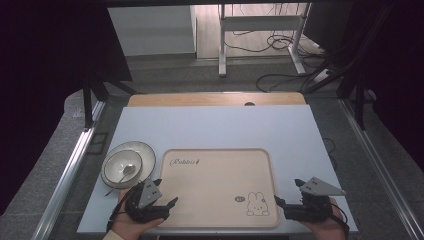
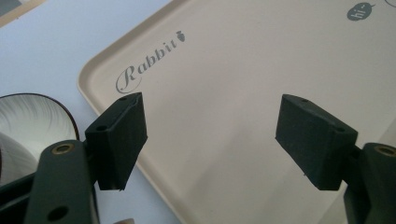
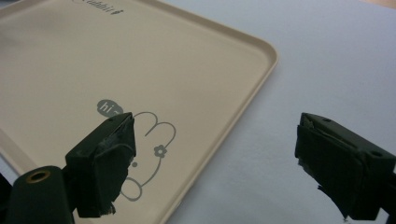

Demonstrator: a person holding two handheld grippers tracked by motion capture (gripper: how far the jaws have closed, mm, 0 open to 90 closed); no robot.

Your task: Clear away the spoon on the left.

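A beige tray (image 1: 215,170) with a "Rabbit" print and a rabbit drawing lies on the pale table (image 1: 215,125). Left of it stands a plate (image 1: 146,150) carrying a white bowl (image 1: 116,162) with a spoon (image 1: 125,171) in it. My left gripper (image 1: 165,192) hovers open at the tray's near left corner, its jaws wide apart over the tray (image 2: 224,84) rim, nothing between them. My right gripper (image 1: 287,192) is open at the tray's near right corner, one jaw above the rabbit drawing (image 3: 149,149), the other above bare table.
A wooden board (image 1: 215,98) lies along the table's far edge. Metal rails run down both sides of the table. Beyond it stand a white desk frame (image 1: 260,35) and loose cables (image 1: 280,77) on the floor.
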